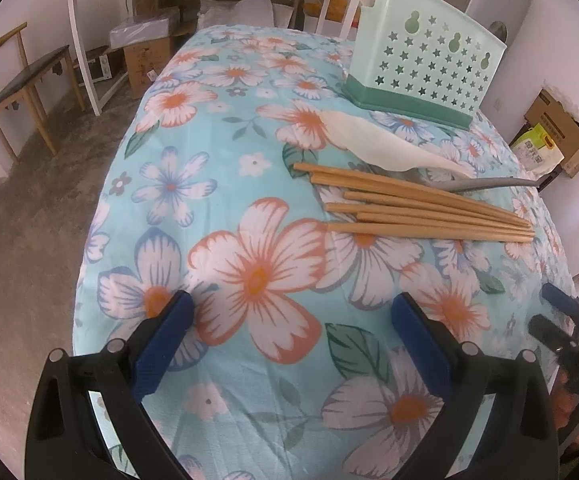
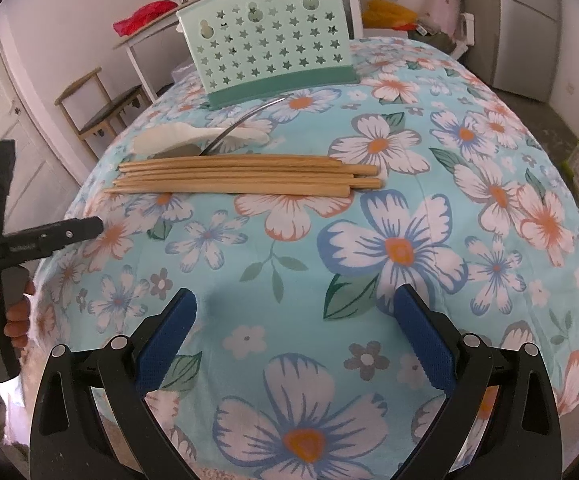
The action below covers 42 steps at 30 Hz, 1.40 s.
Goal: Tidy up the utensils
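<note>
No utensil has yet been placed, as far as can be seen. The mint-green plastic utensil holder with star-shaped perforations and a darker green base (image 2: 273,46) stands upright near the far edge of the table, which is covered with a light-blue floral cloth (image 2: 289,264); its interior is not visible. The bundle of six wooden chopsticks (image 2: 241,178) lies flat at mid-table, between the holder and the grippers. Just behind the bundle lie a white plastic rice paddle (image 1: 373,140) and a slim grey utensil handle (image 1: 493,184), the latter only partly seen. The left gripper (image 1: 293,340) and the right gripper (image 2: 295,340) are both spread wide and empty, well short of the chopsticks. All transfers into the holder are judged outstanding.
</note>
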Each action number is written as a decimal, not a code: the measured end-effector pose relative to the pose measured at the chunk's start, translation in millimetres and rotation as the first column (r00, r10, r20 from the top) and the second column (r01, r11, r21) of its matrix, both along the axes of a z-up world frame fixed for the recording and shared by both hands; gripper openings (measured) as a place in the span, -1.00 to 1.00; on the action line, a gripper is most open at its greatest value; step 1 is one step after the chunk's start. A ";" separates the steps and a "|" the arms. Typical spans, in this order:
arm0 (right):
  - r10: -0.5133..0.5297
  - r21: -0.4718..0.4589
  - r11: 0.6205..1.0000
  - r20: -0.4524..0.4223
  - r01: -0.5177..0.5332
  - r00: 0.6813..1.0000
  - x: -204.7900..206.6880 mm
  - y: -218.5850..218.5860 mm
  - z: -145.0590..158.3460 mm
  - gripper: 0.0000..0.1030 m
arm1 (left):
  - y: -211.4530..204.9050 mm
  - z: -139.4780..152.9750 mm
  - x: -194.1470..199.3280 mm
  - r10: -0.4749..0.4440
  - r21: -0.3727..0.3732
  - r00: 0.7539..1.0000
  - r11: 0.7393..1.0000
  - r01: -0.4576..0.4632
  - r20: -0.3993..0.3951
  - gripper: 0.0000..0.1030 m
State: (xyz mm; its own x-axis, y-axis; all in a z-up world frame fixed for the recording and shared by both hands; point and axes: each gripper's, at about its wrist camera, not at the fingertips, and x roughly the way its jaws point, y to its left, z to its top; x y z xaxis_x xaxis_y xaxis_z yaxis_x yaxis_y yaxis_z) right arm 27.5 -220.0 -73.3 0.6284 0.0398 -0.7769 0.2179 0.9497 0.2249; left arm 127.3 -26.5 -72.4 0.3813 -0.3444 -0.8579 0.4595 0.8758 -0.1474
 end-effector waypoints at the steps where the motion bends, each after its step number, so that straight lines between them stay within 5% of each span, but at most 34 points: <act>1: 0.011 0.017 1.000 -0.002 -0.011 1.000 0.1 -2.9 1.4 0.85 | -0.1 -0.5 -0.4 -0.001 0.004 1.000 1.000 0.001 0.003 0.89; 8: 0.129 0.051 0.990 0.066 -0.133 0.989 11.1 -6.0 43.8 0.81 | 3.2 -1.2 -4.2 -0.008 -0.025 1.000 1.000 0.009 0.028 0.89; 16: 0.407 0.039 0.909 0.121 -0.414 0.905 95.2 31.6 91.9 0.62 | 15.3 1.3 -10.5 -0.017 -0.079 0.996 0.997 0.024 0.084 0.75; 27: 0.519 -0.123 0.841 -0.090 -0.527 0.850 205.2 115.4 47.3 0.20 | 37.6 1.4 -3.4 0.034 -0.156 0.996 0.988 -0.021 0.082 0.20; 38: 0.488 -0.209 0.818 -0.243 -0.536 0.838 227.4 129.1 9.4 0.02 | 47.3 1.4 -3.1 0.030 -0.197 0.997 0.980 -0.016 0.073 0.14; 42: 0.467 -0.231 0.822 -0.249 -0.520 0.849 226.6 124.0 15.9 -0.35 | 47.7 1.4 -3.4 0.033 -0.198 0.997 0.980 -0.018 0.073 0.14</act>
